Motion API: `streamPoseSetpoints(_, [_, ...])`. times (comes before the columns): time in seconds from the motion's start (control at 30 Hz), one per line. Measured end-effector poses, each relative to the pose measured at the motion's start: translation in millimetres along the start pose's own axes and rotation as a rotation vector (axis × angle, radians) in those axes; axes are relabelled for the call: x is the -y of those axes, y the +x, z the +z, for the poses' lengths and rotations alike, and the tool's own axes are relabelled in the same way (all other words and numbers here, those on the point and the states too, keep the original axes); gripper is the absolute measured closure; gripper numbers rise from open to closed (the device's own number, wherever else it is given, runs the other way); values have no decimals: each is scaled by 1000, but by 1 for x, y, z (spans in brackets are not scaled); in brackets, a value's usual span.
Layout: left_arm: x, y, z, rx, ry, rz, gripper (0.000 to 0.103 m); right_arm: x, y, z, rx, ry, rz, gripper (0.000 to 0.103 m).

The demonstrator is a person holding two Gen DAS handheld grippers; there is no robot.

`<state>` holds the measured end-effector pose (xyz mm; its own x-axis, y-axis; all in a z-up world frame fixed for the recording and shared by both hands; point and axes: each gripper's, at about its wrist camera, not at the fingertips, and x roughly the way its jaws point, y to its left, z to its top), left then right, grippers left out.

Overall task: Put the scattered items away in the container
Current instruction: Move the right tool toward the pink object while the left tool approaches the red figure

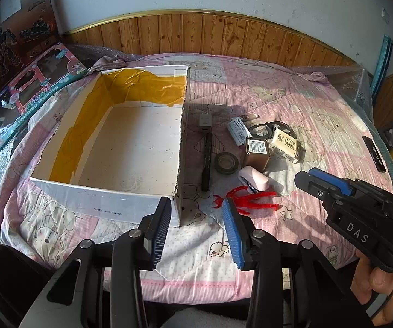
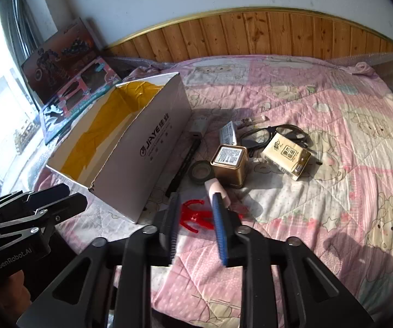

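A white cardboard box (image 1: 109, 205) lined with yellow tape stands open and empty on the left of the bed. Right of it lie scattered items: a red plastic figure (image 1: 248, 202), a pink stapler (image 1: 254, 181), a black tape roll (image 1: 226, 163), a gold tin (image 1: 256, 150), a cream tissue pack (image 1: 286, 145), black glasses (image 1: 267, 128), a black stick (image 1: 206, 161) and a grey adapter (image 1: 204, 121). My left gripper (image 1: 196, 205) is open above the box's near right corner. My right gripper (image 2: 195, 202) is open, hovering just short of the red figure (image 2: 196, 216) and the stapler (image 2: 218, 188).
A pink cartoon quilt (image 1: 278, 87) covers the bed, with wood panelling behind. Two toy boxes (image 1: 32, 87) lean at the far left. A slim black object (image 1: 374, 153) lies near the right edge. Bubble wrap (image 1: 360, 82) sits at the far right corner.
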<state>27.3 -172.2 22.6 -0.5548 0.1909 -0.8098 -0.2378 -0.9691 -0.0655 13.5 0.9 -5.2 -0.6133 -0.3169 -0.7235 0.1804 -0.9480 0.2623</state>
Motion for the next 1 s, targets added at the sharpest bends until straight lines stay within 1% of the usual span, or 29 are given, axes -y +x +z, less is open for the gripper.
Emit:
streamPoseSetpoints(0.07, [1, 0, 1, -1, 1, -18, 74, -2, -2, 0, 5, -2, 19, 96])
streamPoseSetpoints(0.1, [2, 0, 1, -1, 2, -24, 80, -3, -3, 0, 10, -6, 23, 98])
streamPoseSetpoints(0.17, [2, 1, 1, 1, 4, -27, 84, -5, -6, 1, 24, -9, 32, 100])
streamPoseSetpoints(0.2, [3, 1, 1, 2, 8, -27, 91, -5, -8, 1, 29, -6, 41, 100])
streamPoseSetpoints(0.33, [4, 2, 0, 1, 13, -32, 97, -6, -9, 2, 39, 12, 73, 101])
streamPoseSetpoints(0.47, [1, 5, -2, -13, 2, -42, 97, -9, -5, 3, 21, 9, 89, 100])
streamPoseSetpoints(0.53, [-1, 6, -1, -18, -13, -49, 97, -10, -3, 2, 19, 1, 92, 98])
streamPoseSetpoints(0.57, [-2, 6, 0, -20, -21, -52, 97, -10, -3, 2, 21, 0, 95, 96])
streamPoseSetpoints(0.6, [-4, 7, 0, -23, -25, -61, 94, -10, -3, 2, 23, -2, 97, 96])
streamPoseSetpoints(0.63, [-4, 7, 1, -27, -27, -65, 88, -9, -2, 3, 25, 0, 95, 94])
streamPoseSetpoints(0.67, [-6, 7, 1, -26, -32, -62, 82, -8, -2, 3, 28, 3, 95, 75])
streamPoseSetpoints(0.7, [-7, 7, 1, -23, -40, -59, 72, -8, -2, 3, 29, 6, 101, 53])
streamPoseSetpoints(0.73, [-8, 7, 2, -26, -45, -62, 61, -8, -1, 4, 27, 7, 108, 51])
streamPoseSetpoints(0.8, [-11, 6, 3, -23, -54, -60, 52, -10, 0, 7, 12, -12, 117, 51])
streamPoseSetpoints(1.0, [-11, 7, 5, -22, -42, -58, 51, -10, 2, 19, -47, -78, 90, 51])
